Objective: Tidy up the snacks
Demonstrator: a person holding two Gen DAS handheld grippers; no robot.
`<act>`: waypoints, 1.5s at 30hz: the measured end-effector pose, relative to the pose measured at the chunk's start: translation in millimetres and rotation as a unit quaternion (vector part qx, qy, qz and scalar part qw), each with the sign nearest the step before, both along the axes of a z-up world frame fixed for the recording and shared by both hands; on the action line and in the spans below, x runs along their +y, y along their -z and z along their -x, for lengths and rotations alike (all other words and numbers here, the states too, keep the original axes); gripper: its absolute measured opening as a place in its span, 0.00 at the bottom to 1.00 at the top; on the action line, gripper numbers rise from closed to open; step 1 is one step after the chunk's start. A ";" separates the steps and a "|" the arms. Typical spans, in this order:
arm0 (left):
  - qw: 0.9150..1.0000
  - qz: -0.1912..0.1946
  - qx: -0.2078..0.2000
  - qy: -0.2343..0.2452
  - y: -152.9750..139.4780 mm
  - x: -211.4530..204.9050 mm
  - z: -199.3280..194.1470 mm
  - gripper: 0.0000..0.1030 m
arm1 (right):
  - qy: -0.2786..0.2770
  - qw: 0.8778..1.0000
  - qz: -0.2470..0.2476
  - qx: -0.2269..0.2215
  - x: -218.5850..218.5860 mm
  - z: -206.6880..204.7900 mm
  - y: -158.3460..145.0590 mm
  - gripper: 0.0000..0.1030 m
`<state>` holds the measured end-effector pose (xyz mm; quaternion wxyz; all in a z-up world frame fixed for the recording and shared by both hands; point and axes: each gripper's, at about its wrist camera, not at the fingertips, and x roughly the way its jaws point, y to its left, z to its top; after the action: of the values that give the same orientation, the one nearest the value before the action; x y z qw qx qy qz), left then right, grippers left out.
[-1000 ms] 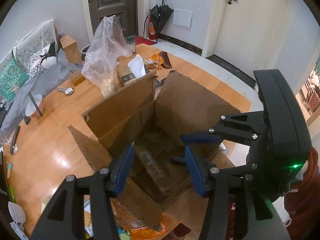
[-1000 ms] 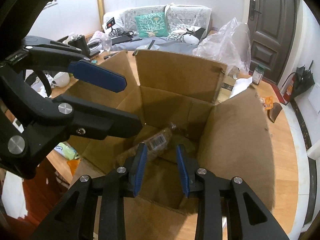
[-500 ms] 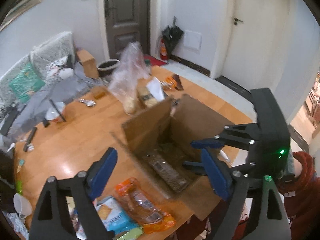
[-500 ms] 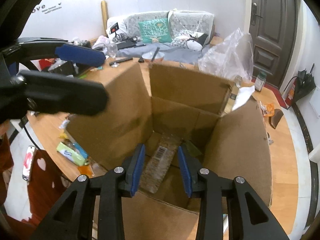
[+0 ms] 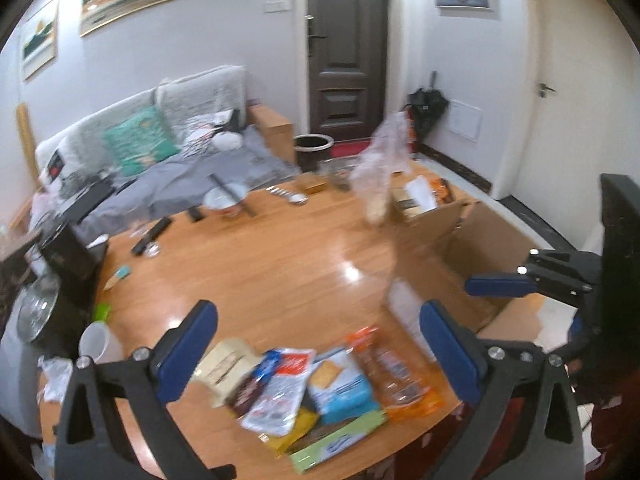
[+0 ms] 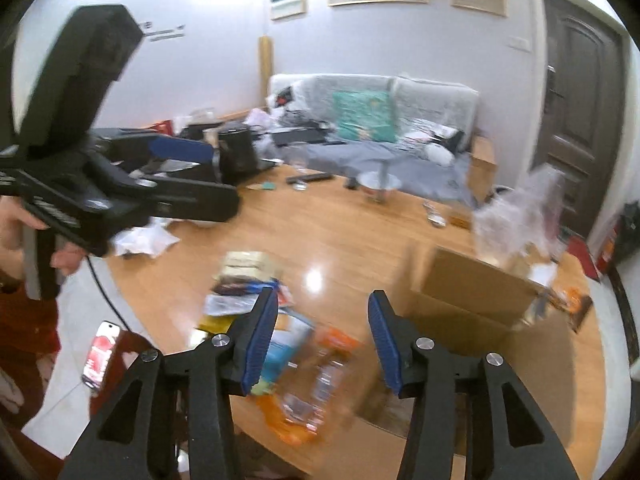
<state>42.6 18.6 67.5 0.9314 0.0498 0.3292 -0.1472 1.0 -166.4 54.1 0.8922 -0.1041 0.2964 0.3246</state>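
A: The round wooden table [image 5: 280, 272] is seen first, with the open cardboard box [image 6: 472, 300] standing at its right edge in the left wrist view, flaps up.

B: And the snacks?

A: A heap of snack packets [image 5: 320, 384] is spread along the near edge of the table, just beside the box. A light blue packet [image 5: 340, 384] and a red-and-white packet [image 5: 280, 380] are overlapped there; an orange packet [image 5: 396, 372] is laid nearest the box. Much of it is blurred.

B: The grippers?

A: The left gripper [image 5: 320, 344] is held above the heap, its jaws being opened and already spread very wide; nothing is held between them. The right gripper [image 6: 324, 336] is hung over the orange packet and the box's near flap, its jaws being opened too, about half apart, with nothing gripped.

B: Anything smaller?

A: A clear plastic bag [image 5: 380, 172] is seen at the far edge behind the box, and a white cup [image 5: 96, 340] at the left edge.
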 end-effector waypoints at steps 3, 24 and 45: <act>1.000 0.003 0.011 -0.020 14.8 26.5 2.6 0.98 | -0.030 0.999 0.005 0.010 35.3 -0.6 7.6 0.46; 0.994 0.036 0.089 -0.050 130.2 120.8 -23.9 0.97 | -0.049 0.989 0.051 0.131 136.4 -59.6 125.3 0.50; 0.989 0.069 0.131 -0.029 169.7 130.9 -64.1 0.90 | -0.028 0.990 0.046 0.131 157.1 -98.7 149.3 0.60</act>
<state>106.7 149.5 -102.2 0.8854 -0.0443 0.4385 -0.1474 99.7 -9.3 -95.2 0.8306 -0.1098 0.4218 0.3465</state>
